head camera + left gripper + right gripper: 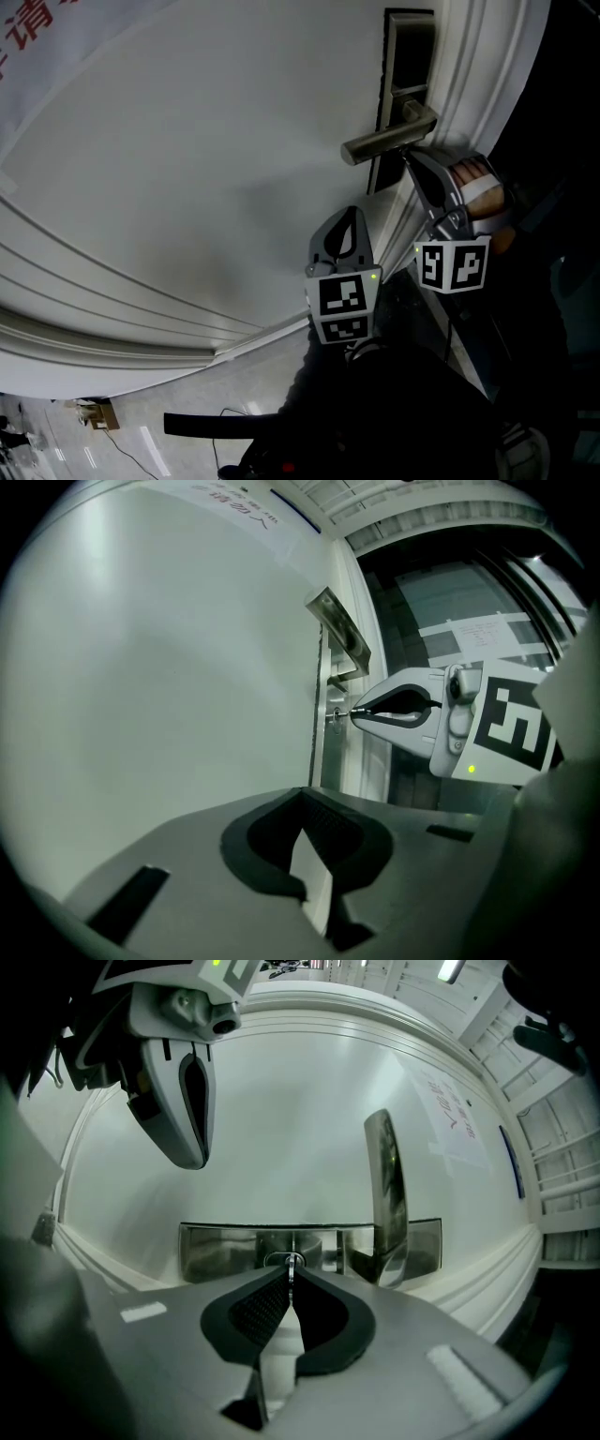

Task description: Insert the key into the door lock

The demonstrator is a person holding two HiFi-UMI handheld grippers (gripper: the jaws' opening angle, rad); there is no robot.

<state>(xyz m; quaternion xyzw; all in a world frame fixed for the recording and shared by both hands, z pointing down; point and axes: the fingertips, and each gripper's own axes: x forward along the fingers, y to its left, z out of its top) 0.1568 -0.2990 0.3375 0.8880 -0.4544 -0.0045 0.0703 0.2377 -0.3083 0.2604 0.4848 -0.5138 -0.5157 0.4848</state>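
Note:
A steel lock plate (407, 56) with a lever handle (386, 142) is on the white door (187, 169). My right gripper (412, 161) is below the handle, tips at the plate, shut on a small metal key (292, 1269). In the right gripper view the key's tip is at the round keyhole (284, 1260); how deep it sits is hidden. From the left gripper view, the right gripper (356, 712) is pressed against the lock (335, 715). My left gripper (350, 217) hangs beside the door, left of and below the lock, jaws together with nothing between them.
The handle (386, 1194) sticks out just right of the key. The moulded door frame (469, 84) runs close to the right gripper's right. The left gripper (190, 1101) hovers to the left of the lock plate (220, 1251). A paper notice (450, 1110) is stuck on the door.

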